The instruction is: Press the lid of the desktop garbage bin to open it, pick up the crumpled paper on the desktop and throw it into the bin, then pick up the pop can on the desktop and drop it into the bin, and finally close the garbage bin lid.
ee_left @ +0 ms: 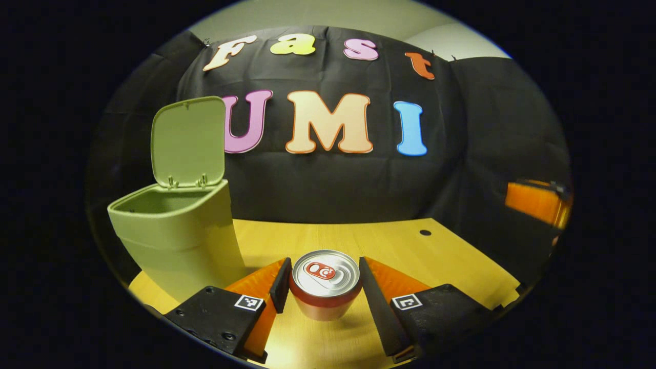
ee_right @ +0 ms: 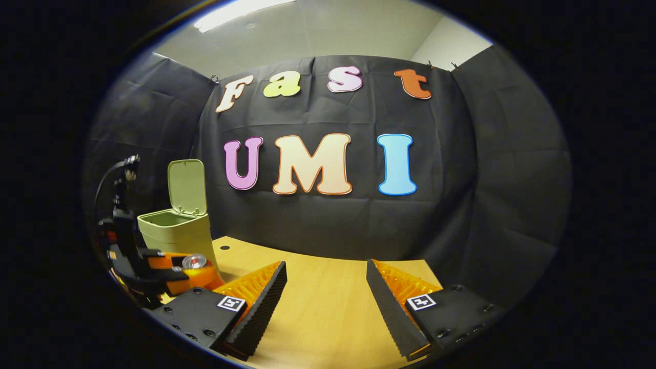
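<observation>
A red pop can (ee_left: 325, 284) with a silver top stands upright between the fingers of my left gripper (ee_left: 324, 289), and both pads press on its sides. The green garbage bin (ee_left: 179, 241) stands just to the left of it on the wooden table (ee_left: 410, 251), its lid (ee_left: 188, 143) swung up and the mouth open. In the right gripper view the left gripper (ee_right: 177, 271) holds the can (ee_right: 193, 262) at the front of the bin (ee_right: 179, 233), whose lid (ee_right: 187, 187) stands upright. My right gripper (ee_right: 325, 297) hovers open over bare table, nothing between its fingers.
A small dark hole (ee_left: 425, 232) marks the tabletop near its far edge. An orange part of the right gripper (ee_left: 535, 202) shows far right. Black cloth walls close the booth behind the table. Bare wood (ee_right: 328, 307) stretches right of the bin.
</observation>
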Demonstrator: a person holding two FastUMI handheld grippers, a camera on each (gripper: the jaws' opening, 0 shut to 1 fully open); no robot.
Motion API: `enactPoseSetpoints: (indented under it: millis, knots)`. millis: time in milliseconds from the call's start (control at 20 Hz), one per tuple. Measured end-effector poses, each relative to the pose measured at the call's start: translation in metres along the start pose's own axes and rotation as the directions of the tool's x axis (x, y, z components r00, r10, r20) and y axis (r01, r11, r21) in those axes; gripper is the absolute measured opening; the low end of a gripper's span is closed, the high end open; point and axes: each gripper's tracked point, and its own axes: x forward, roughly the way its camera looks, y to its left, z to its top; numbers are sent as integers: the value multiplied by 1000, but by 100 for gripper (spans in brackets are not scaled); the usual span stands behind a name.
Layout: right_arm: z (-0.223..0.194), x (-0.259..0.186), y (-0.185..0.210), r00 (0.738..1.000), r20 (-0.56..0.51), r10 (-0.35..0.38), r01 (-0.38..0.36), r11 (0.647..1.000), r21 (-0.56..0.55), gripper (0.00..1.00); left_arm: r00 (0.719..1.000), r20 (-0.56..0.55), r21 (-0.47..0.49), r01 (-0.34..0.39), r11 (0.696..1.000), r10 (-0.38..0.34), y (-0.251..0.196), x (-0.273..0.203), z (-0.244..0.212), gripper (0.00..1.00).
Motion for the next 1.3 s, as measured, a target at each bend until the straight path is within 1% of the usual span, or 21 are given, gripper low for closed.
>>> enactPoseSetpoints:
  millis: [50, 200, 300, 400, 500, 600, 700, 1000, 1100, 1250, 1300]
  knots:
    - [-3, 0, 7, 1000, -6, 9, -9, 1000, 14, 98, 1000, 27, -2, 5, 1000, -5, 4, 0, 18, 76]
    - [-9, 3, 22, 1000, -15, 20, -20, 999, 34, 98, 993, 120, -20, 8, 1000, -6, 20, 2, 77, 76]
    - [-8, 7, 31, 1000, -11, 23, -23, 998, 53, 98, 985, 170, -22, -12, 1000, 15, 39, 6, 112, 75]
    - [-7, 10, 33, 1000, -5, 20, -19, 998, 66, 98, 981, 187, 6, -51, 999, 49, 63, 8, 130, 75]
    - [-4, 14, 34, 1000, -3, 19, -18, 997, 71, 98, 970, 209, 46, -133, 990, 121, 100, 7, 144, 76]
    - [-6, 17, 34, 1000, -7, 16, -15, 998, 69, 98, 962, 215, 44, -184, 982, 170, 125, 3, 146, 75]
    - [-9, 19, 37, 1000, -14, 17, -16, 998, 69, 98, 956, 204, 19, -220, 975, 211, 147, 0, 141, 75]
    - [-17, 23, 61, 998, -38, 57, -55, 997, 48, 98, 933, 140, 18, -337, 941, 331, 204, -4, 105, 76]
    - [-16, 24, 69, 997, -38, 70, -69, 997, 37, 98, 929, 114, 15, -357, 934, 353, 217, -4, 91, 76]
    - [-12, 29, 78, 997, -34, 68, -68, 997, 28, 98, 922, 107, -15, -373, 928, 373, 229, -6, 81, 78]
    - [-13, 30, 80, 997, -35, 66, -65, 997, 30, 98, 922, 111, -23, -371, 928, 371, 231, -6, 82, 84]
